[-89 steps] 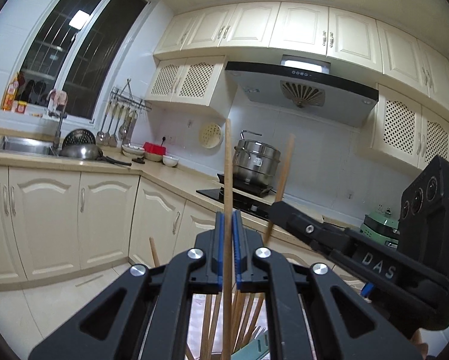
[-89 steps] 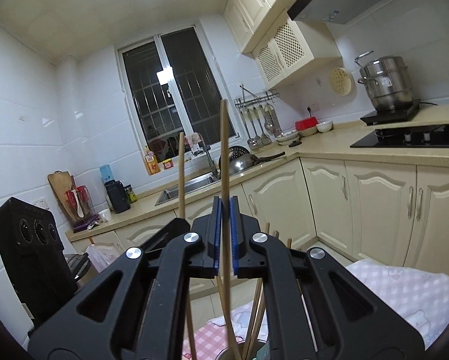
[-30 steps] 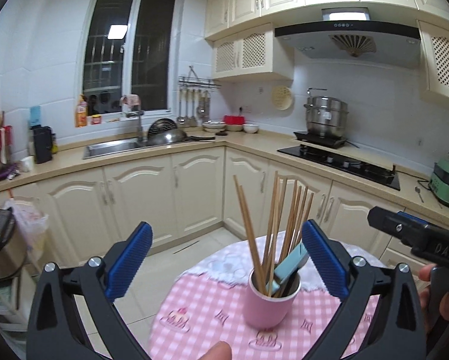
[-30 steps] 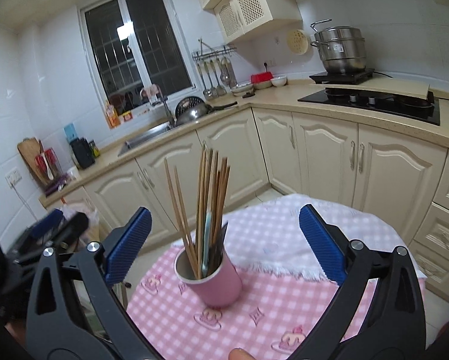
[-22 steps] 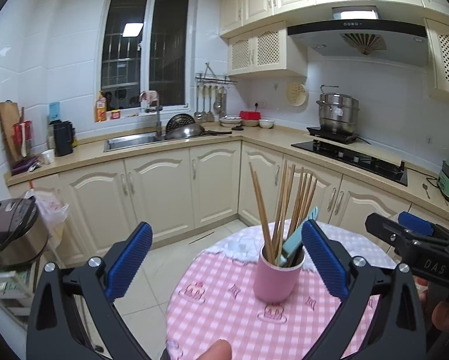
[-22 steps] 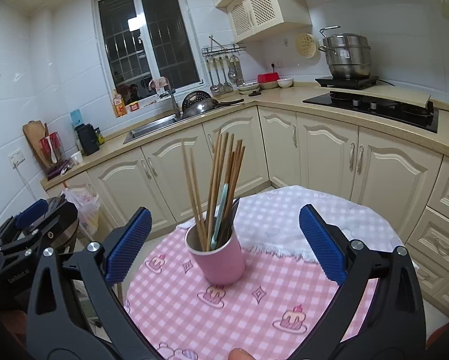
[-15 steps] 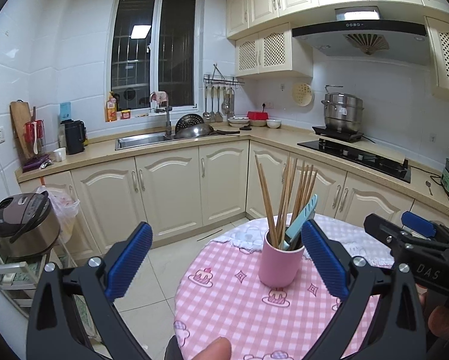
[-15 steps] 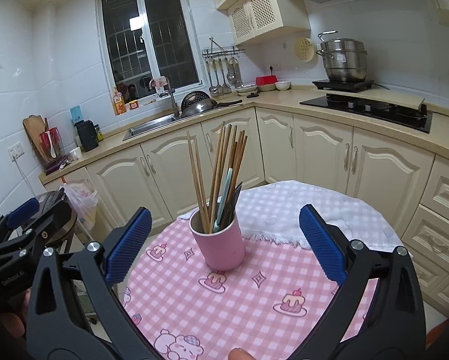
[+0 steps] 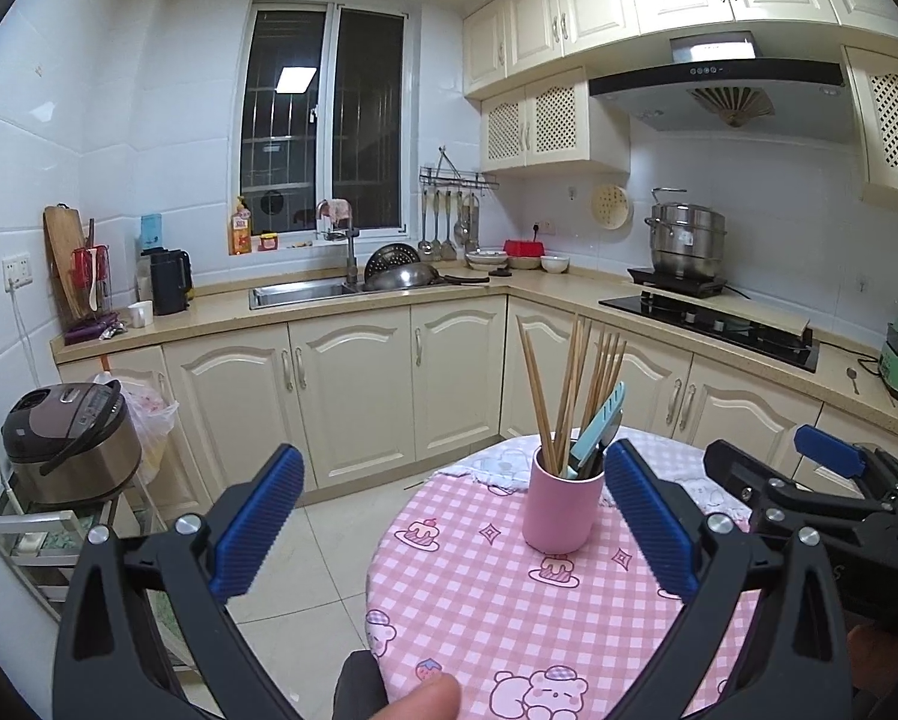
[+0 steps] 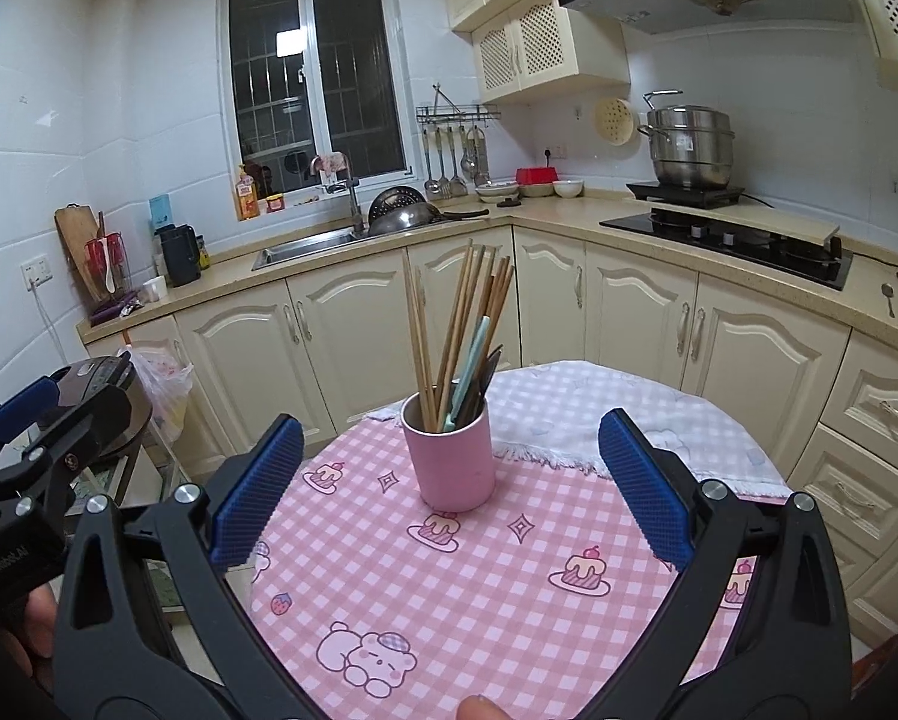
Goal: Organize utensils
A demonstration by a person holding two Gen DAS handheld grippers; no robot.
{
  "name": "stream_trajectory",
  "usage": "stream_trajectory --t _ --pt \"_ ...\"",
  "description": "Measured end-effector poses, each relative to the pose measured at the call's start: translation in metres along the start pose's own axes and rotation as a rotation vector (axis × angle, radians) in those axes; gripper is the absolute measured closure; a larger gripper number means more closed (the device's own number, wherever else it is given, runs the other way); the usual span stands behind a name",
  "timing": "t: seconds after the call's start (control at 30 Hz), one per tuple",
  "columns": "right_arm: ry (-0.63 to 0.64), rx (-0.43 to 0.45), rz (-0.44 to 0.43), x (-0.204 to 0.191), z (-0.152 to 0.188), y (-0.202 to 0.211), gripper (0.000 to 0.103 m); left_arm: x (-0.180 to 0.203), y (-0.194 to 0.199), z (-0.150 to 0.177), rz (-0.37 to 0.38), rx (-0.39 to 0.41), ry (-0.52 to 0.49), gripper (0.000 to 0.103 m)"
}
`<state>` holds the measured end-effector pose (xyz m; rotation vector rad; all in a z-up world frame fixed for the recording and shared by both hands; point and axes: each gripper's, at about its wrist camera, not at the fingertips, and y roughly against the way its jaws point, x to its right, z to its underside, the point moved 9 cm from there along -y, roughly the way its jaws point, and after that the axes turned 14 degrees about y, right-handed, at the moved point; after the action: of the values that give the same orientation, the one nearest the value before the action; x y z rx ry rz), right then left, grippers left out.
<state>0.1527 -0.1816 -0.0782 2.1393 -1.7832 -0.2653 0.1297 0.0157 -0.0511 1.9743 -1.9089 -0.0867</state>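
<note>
Two grippers, left gripper (image 9: 454, 517) and right gripper (image 10: 449, 486), fingers spread wide, empty | pink cup (image 10: 450, 459) of chopsticks (image 10: 455, 324) stands at 12 o'clock on tabletop (image 10: 479, 588) | utensils look gathered; pull back level, avoid knocking cup.

Both grippers are wide open, nothing between the blue pads. Left gripper (image 9: 452, 513) is level and pointing forward, and the right gripper (image 9: 809, 498) shows at its right edge. From the right wrist cam, right gripper (image 10: 449, 480) is spread the same, left one off to the side. A fingertip (image 9: 416, 697) pokes in at the bottom.
</note>
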Motion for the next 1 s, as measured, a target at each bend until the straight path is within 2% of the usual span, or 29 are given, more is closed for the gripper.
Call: stream_trajectory --t 0.57,0.9,1.0 --pt "0.008 0.017 0.003 -0.006 -0.004 0.006 0.006 -0.008 0.005 0.002 -0.002 -0.018 0.043 0.004" --pt "0.004 0.013 -0.003 -0.007 -0.004 0.007 0.006 -0.008 0.011 -0.003 -0.023 0.048 0.035 0.004" --pt "0.002 0.012 -0.006 -0.007 -0.003 0.006 0.006 -0.008 0.011 -0.003 -0.016 0.042 0.041 0.004"
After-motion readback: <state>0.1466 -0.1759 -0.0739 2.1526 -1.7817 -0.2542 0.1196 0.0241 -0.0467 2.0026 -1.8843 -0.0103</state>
